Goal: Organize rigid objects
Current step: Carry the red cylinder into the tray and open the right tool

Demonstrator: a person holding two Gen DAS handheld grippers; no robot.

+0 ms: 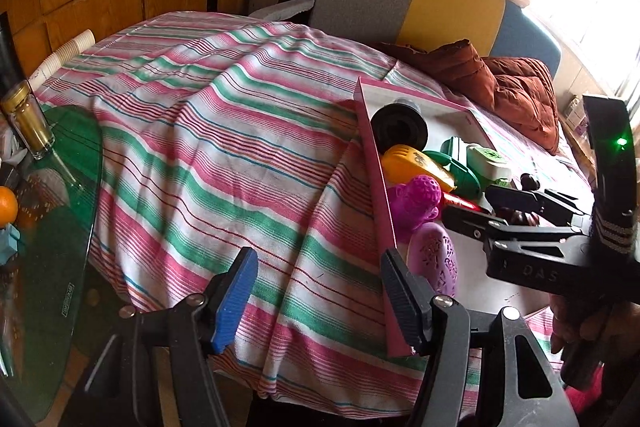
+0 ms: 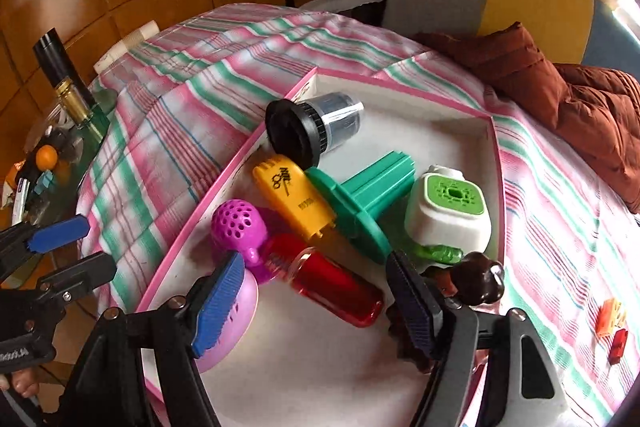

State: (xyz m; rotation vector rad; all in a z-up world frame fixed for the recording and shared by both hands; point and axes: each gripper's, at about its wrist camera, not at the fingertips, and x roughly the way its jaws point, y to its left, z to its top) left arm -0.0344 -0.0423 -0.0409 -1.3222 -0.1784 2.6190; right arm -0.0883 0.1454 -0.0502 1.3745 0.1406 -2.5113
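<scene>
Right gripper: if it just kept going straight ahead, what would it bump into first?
Most likely the red tube, lying in the pink-rimmed tray just ahead of the open right gripper. Depth is hard to judge.

Right gripper [image 2: 316,301] hanging open over the pink-edged tray [image 2: 496,163], nothing in it.

Directly ahead between the fingers lies a red tube [image 2: 340,287]. A purple perforated ball piece [image 2: 236,223] sits by the blue pad [image 2: 218,305], a dark brown knob [image 2: 478,277] by the other finger. Further ahead: yellow piece [image 2: 294,197], green flanged part [image 2: 360,203], white-green block [image 2: 450,213], black cup [image 2: 310,131]. The other gripper [image 2: 74,247] is off to the left.
</scene>
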